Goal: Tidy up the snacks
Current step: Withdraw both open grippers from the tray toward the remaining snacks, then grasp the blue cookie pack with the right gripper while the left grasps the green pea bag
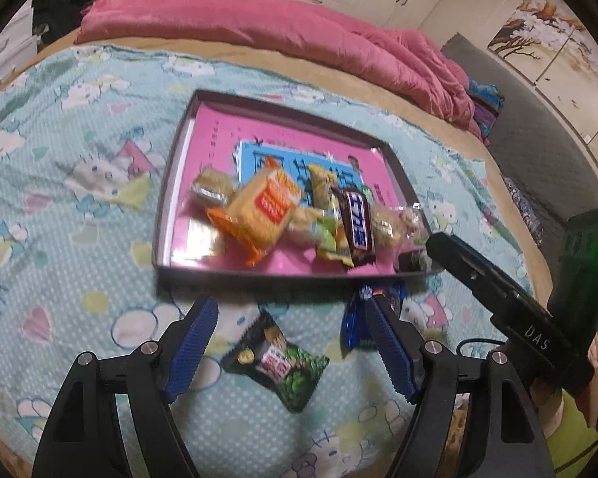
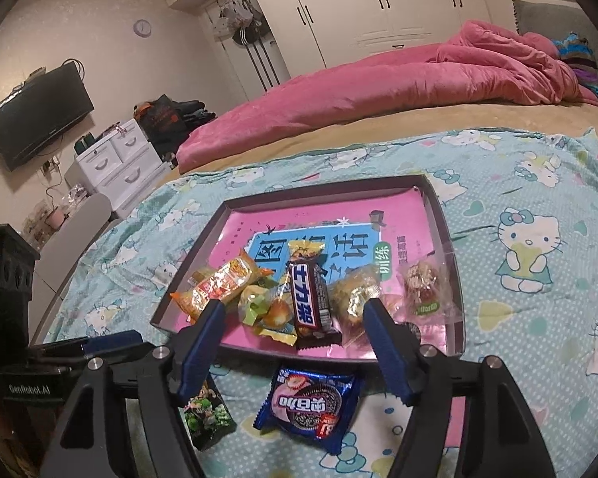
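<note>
Snacks sit mostly in the shallow dark-rimmed tray (image 2: pixel 444 215), whose floor is a glossy pink printed sheet; two more packets lie on the bedsheet (image 2: pixel 518 183) just in front of the tray's near rim.

The left gripper (image 1: pixel 291 320) hangs above the black-and-green packet (image 1: pixel 277 360), its blue ribbed fingers (image 1: pixel 195 338) spread wide and holding nothing; that crinkly foil packet lies flat between them, closer to the near side than the fingertips. The right gripper (image 2: pixel 295 318) is likewise spread and empty, with the blue cookie packet (image 2: pixel 309 408) lying flat between its fingers (image 2: pixel 390 352), just outside the tray's near rim. Whether either gripper touches the sheet I cannot tell.

Inside the tray, against its near rim, the snacks are heaped together: an orange-yellow cracker pack (image 2: pixel 219 286), a dark brown chocolate bar (image 2: pixel 309 298) with white lettering, small yellow-green wrapped sweets (image 2: pixel 259 304), a clear-wrapped golden cake (image 2: pixel 355 296), and a transparent bag of nutty brittle (image 2: pixel 422 286) by the tray's right wall. The bedsheet is soft turquoise cotton with cartoon cats; a pink plush quilt (image 2: pixel 378 83) is bunched beyond the tray.
</note>
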`<state>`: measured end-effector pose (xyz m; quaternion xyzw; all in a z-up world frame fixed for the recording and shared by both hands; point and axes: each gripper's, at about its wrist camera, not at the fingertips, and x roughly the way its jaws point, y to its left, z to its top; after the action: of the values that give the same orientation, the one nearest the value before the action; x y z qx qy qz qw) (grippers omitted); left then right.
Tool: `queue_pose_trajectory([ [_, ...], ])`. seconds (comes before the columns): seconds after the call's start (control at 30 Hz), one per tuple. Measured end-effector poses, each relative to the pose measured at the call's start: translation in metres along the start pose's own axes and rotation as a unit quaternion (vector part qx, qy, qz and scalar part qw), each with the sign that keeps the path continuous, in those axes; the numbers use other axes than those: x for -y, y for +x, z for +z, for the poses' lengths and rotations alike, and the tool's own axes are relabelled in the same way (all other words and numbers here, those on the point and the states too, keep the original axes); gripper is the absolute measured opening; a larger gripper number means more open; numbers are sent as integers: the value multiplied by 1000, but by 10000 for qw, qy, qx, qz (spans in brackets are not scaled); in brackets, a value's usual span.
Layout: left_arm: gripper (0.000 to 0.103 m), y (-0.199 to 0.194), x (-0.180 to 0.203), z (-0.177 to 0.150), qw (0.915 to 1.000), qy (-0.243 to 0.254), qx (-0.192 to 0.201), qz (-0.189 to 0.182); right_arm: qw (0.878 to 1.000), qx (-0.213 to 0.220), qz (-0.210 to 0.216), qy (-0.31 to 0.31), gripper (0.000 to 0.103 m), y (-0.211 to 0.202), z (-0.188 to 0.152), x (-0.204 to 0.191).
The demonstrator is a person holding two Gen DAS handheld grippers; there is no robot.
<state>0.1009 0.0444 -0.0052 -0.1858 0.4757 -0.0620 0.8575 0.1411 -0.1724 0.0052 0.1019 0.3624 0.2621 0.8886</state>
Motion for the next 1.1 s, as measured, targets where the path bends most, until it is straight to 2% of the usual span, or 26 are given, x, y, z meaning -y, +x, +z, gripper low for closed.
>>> queue_pose_trajectory([
  [0.47, 78, 8, 10, -16, 9995, 86, -297, 33, 9996, -224, -144, 58, 71, -2, -15, 10],
  [0.57, 78, 9, 7, -22, 9993, -76, -366, 13, 9993, -322, -136, 96, 71, -2, -20, 12],
  [0.87, 78, 25, -1, -52, 9946, -493, -910, -27, 9973, -718, -126, 36, 71, 11, -35, 8],
  [1.1, 78, 39, -12, -56, 9909, -821, -1051, -190, 9931, -1140, -257, 19, 71, 32, -49, 7],
])
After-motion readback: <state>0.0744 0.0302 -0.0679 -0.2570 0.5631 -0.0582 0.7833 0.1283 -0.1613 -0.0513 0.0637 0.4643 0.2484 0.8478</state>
